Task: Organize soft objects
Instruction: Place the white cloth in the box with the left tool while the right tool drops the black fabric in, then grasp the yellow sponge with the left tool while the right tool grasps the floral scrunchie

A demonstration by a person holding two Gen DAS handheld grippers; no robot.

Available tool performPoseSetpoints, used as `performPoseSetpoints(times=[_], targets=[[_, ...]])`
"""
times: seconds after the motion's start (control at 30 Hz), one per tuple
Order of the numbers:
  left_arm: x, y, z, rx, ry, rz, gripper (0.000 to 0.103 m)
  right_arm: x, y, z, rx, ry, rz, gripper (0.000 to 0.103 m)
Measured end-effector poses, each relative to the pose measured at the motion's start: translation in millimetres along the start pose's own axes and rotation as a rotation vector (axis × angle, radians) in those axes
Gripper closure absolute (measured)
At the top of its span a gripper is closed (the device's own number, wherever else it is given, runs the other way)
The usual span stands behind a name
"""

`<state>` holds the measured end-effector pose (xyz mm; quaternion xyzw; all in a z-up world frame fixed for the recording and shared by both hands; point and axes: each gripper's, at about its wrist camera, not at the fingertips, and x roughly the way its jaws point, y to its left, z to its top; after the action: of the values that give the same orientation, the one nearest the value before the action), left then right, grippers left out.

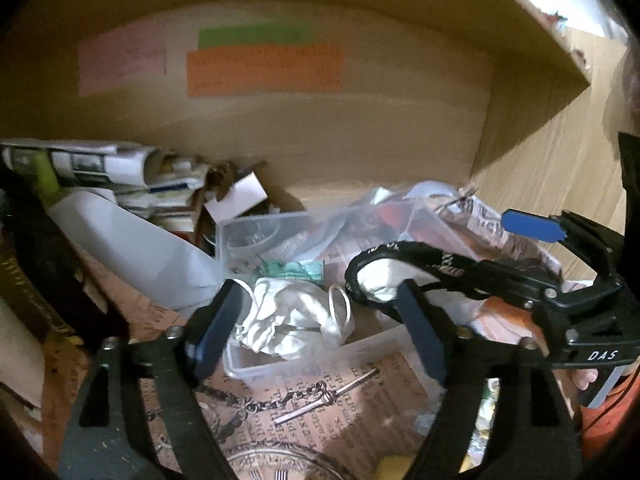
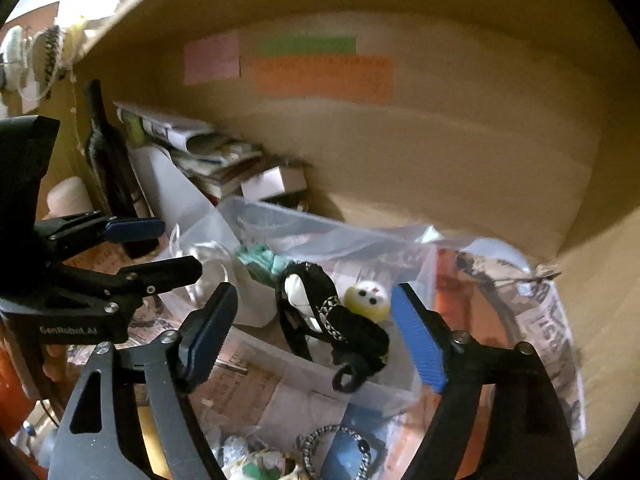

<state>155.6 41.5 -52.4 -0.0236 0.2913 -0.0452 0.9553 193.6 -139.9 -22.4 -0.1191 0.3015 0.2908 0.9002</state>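
Note:
A clear plastic box (image 1: 280, 364) stands on newspaper inside a wooden cabinet. In it lie a crumpled white face mask (image 1: 288, 320) and a black patterned cloth band (image 1: 404, 252) over something white. My left gripper (image 1: 320, 324) is open above the white mask. My right gripper (image 2: 316, 328) is open, with the black band (image 2: 340, 324) and a small yellow plush face (image 2: 368, 296) between its fingers, in the box (image 2: 360, 388). The right gripper also shows at the right of the left wrist view (image 1: 516, 240), open.
Rolled newspapers and booklets (image 1: 100, 168), a white paper sheet (image 1: 132, 248) and a small white carton (image 1: 236, 196) fill the back left. Pink, green and orange notes (image 1: 264, 68) stick on the back wall. A metal chain (image 1: 288, 400) lies on newspaper in front.

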Motion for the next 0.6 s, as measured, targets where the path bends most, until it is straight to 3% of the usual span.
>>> performPoseSetpoints(times=[0.07,0.13,0.33,0.6], targets=[[-13,1,-1,-0.011,-0.032,0.005,0.004,-15,1,0,-0.002,-0.033,-0.013,0.021],[-26,1,-4,-0.024,-0.060,0.010,0.001,-28,1,-3,-0.001,-0.068,-0.024,0.016],[-47,0,-20,-0.034,-0.070,0.018,0.000,-56,0,-17,0.026,-0.116,-0.037,0.005],[-49,-9,-58,-0.027,0.010,0.016,0.000,-67,5,-54,0.067,-0.077,-0.059,0.005]])
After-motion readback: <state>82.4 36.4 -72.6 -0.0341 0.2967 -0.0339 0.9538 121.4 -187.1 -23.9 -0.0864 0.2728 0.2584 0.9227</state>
